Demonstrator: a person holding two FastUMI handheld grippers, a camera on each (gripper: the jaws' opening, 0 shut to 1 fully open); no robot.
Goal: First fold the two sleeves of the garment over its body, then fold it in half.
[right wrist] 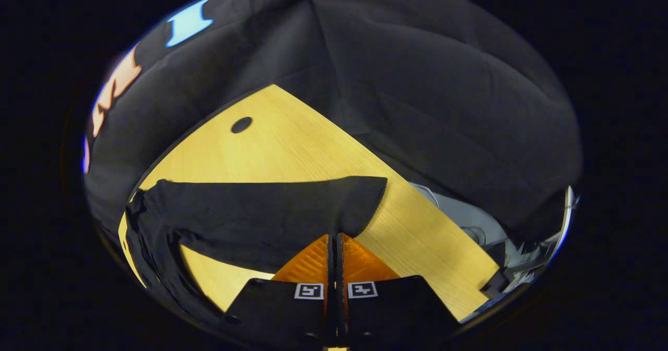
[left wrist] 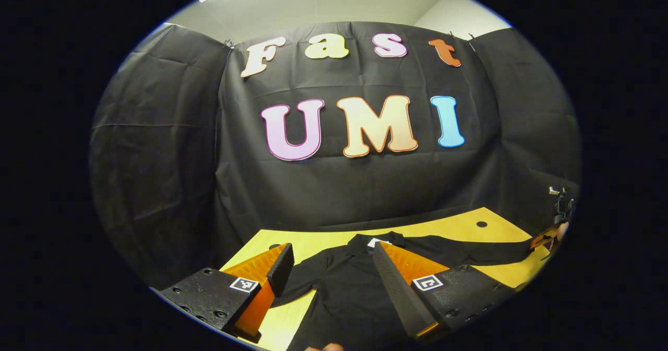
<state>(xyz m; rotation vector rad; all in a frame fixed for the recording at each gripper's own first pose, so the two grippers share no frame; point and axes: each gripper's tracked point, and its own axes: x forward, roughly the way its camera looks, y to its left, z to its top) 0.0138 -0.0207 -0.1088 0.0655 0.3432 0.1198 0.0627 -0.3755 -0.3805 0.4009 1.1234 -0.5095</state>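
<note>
A black long-sleeved garment lies on the yellow table, collar toward the wall. My left gripper hovers open above its chest, one finger on either side of the collar area, with nothing between them. One sleeve stretches right to the other gripper, far off at the table's edge. In the right gripper view that sleeve runs across the table to its cuff. My right gripper is shut on the sleeve's near edge beside the cuff.
A round hole is cut in the tabletop near the back; it also appears as a hole in the left gripper view. Black cloth walls close in behind. Beyond the table's right edge lie grey floor and cables.
</note>
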